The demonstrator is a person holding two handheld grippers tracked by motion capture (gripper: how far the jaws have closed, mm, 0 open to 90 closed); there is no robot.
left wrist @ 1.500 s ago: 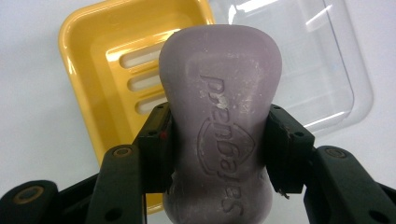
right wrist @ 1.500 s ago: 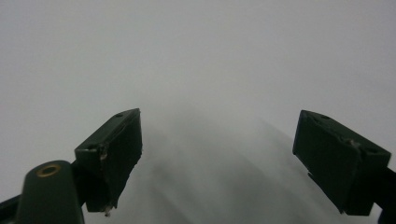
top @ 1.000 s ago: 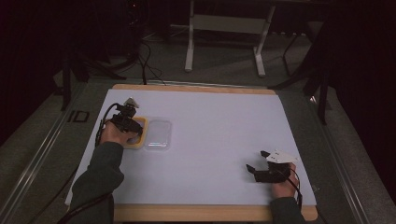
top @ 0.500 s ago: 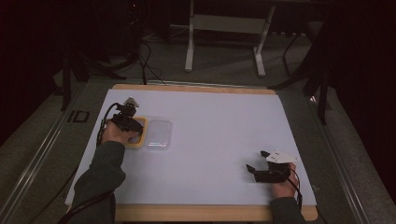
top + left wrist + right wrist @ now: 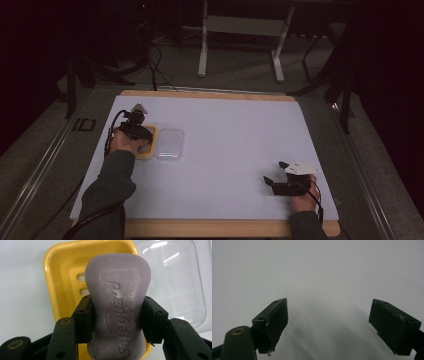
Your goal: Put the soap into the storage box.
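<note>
At the left of the high view, the left gripper sits over a yellow soap dish near the left edge of the white tabletop, with the person's left hand wrapped around its body and a dark sleeve running back to the bottom of the picture. In the left gripper view its two black fingers are clamped on the waist of a purple bar of soap, one pad pressed flat against each long side (the stamped brand name reads upside down from this camera). The soap is held above the tray of the yellow soap dish, whose slotted inner floor shows beside the bar; whether the bar's underside touches the tray cannot be told. Just beside the dish, on its right, lies a clear plastic lid, its rounded corners catching the light; in the high view the same clear plastic lid lies flat on the tabletop against the dish's right edge. Farther right, well apart from the dish, the right gripper rests low near the front right corner of the tabletop, held by the right hand with a grey plate on top. In the right gripper view its fingers stand wide apart, with nothing between them but the bare white surface.
</note>
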